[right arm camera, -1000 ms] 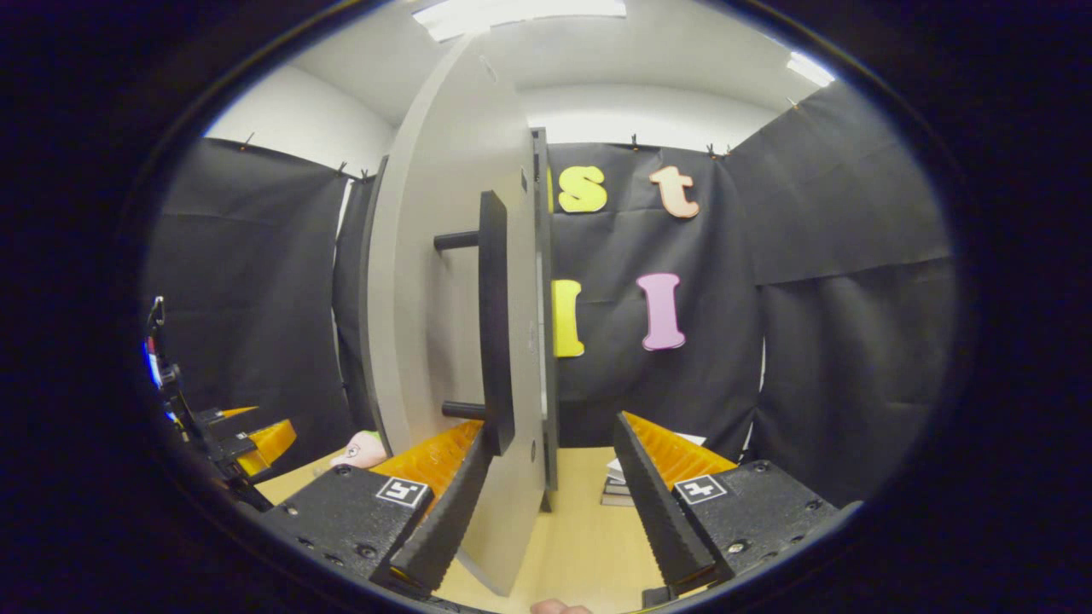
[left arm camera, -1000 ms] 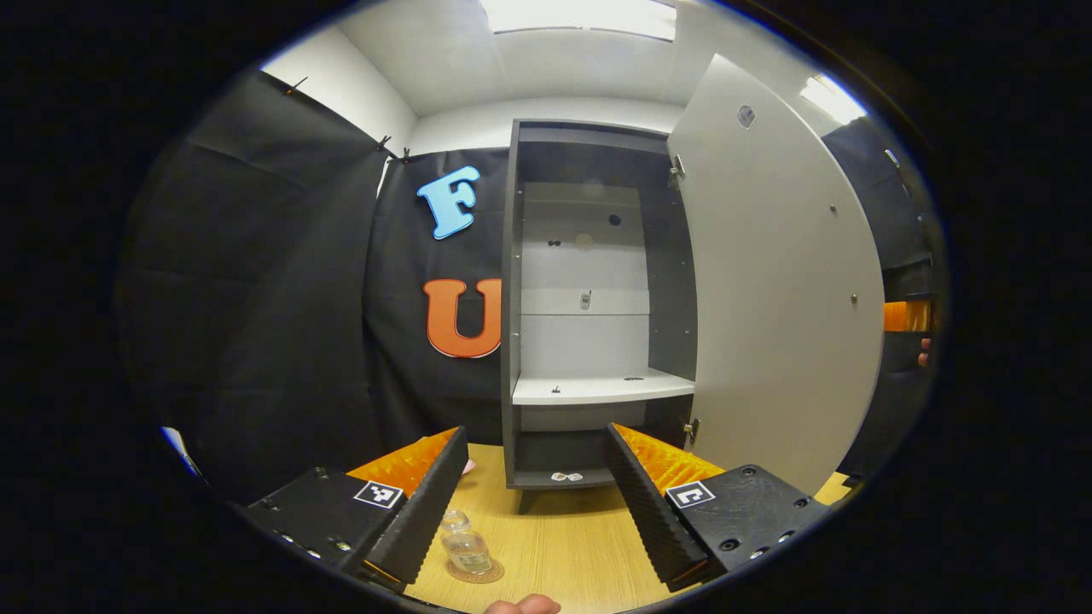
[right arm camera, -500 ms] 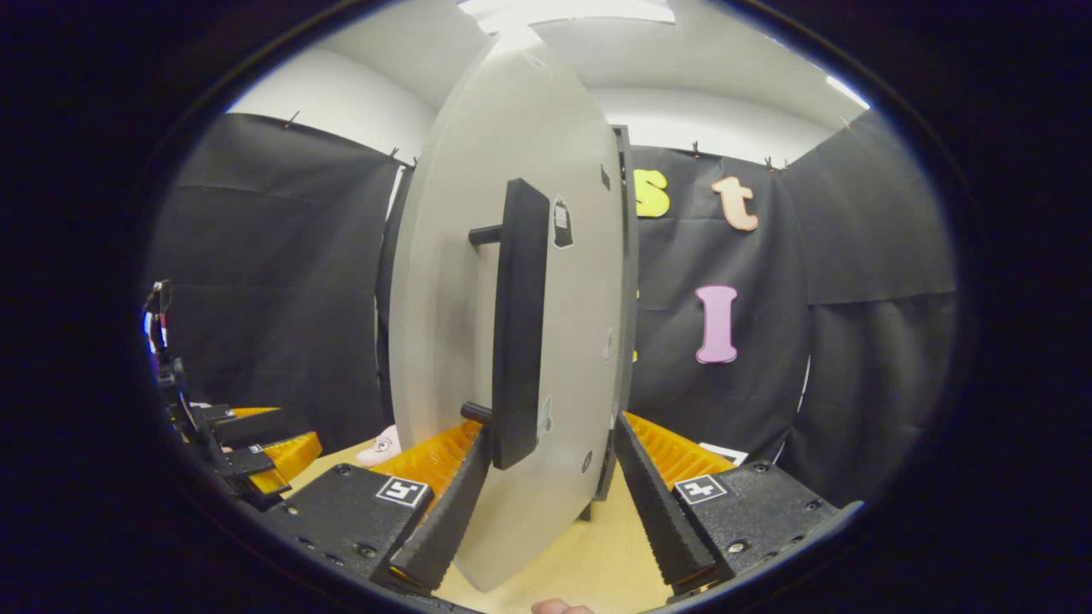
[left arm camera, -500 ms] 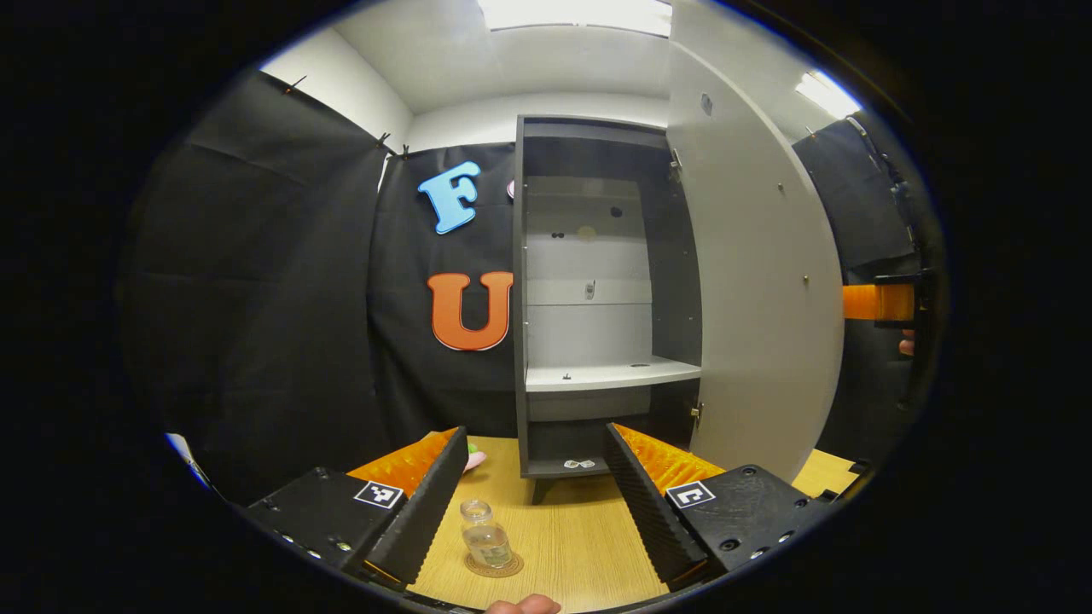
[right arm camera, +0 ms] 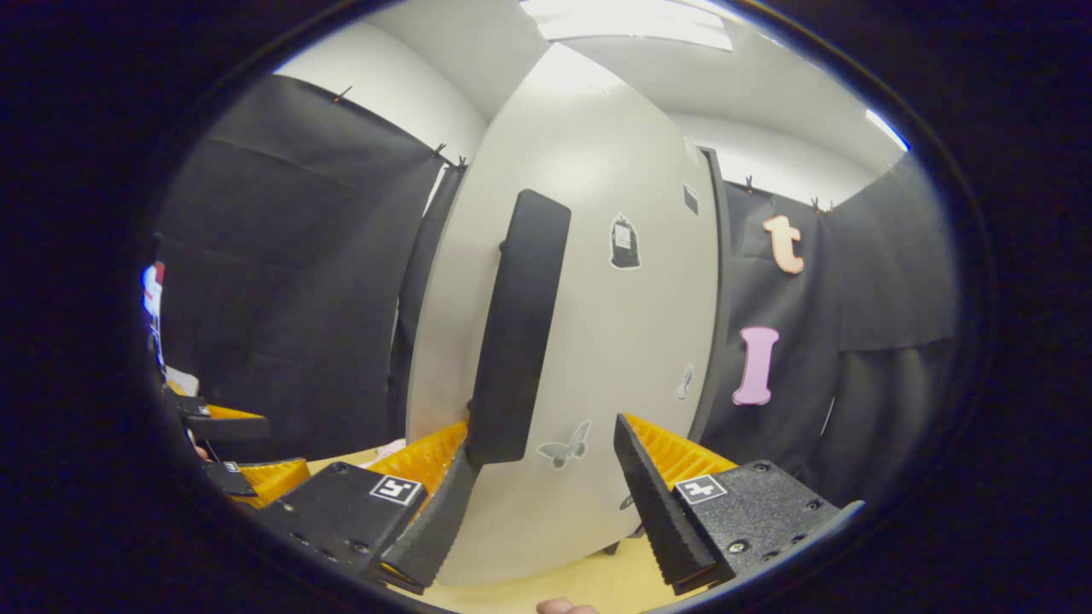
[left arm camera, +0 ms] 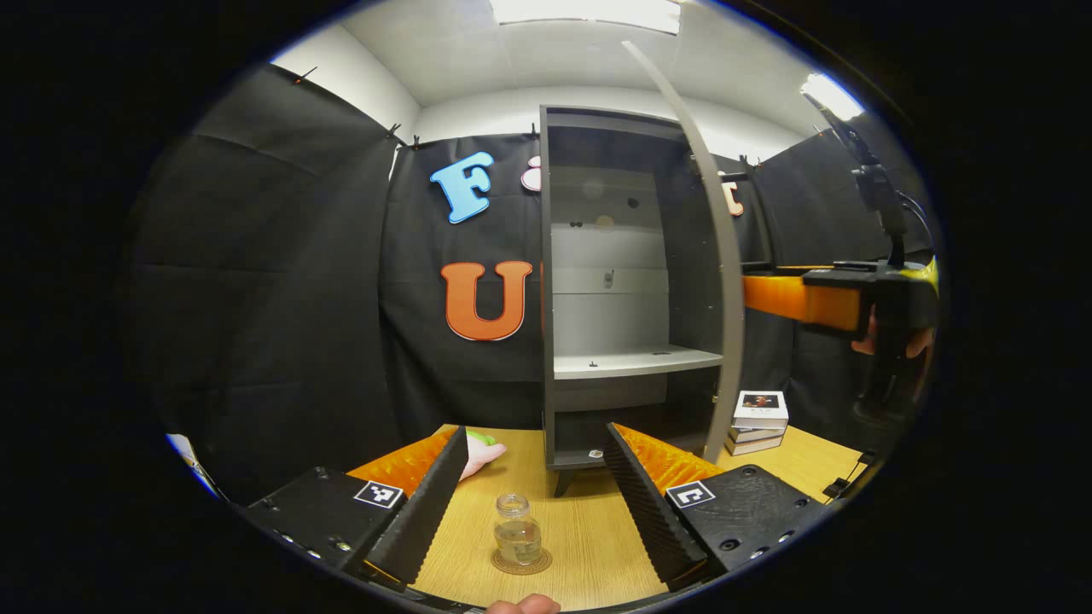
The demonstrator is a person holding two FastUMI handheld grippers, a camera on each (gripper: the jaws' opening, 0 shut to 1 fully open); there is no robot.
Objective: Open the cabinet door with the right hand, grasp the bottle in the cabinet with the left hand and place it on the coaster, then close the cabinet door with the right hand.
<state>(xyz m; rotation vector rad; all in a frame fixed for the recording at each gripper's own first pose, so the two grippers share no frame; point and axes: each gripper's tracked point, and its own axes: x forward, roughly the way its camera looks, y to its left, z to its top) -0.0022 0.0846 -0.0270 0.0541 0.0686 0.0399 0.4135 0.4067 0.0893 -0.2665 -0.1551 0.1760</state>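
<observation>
The small clear glass bottle point(left arm camera: 517, 530) now stands on the round brown coaster point(left arm camera: 521, 561) before the grey cabinet point(left arm camera: 610, 281), left gripper point(left arm camera: 529, 499) wide and empty, while the wide-open right gripper point(right arm camera: 546, 503) has swung the pale door point(right arm camera: 589, 341) partway shut.

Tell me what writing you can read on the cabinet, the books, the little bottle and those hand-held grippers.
No text can be read.
Dark sticker on the cabinet door: print too small to read.
Top book of the stack: cover text blurred.
Bottle on the coaster: no legible label.
Square markers on the left gripper and right gripper: black-and-white patterns, no words.
</observation>
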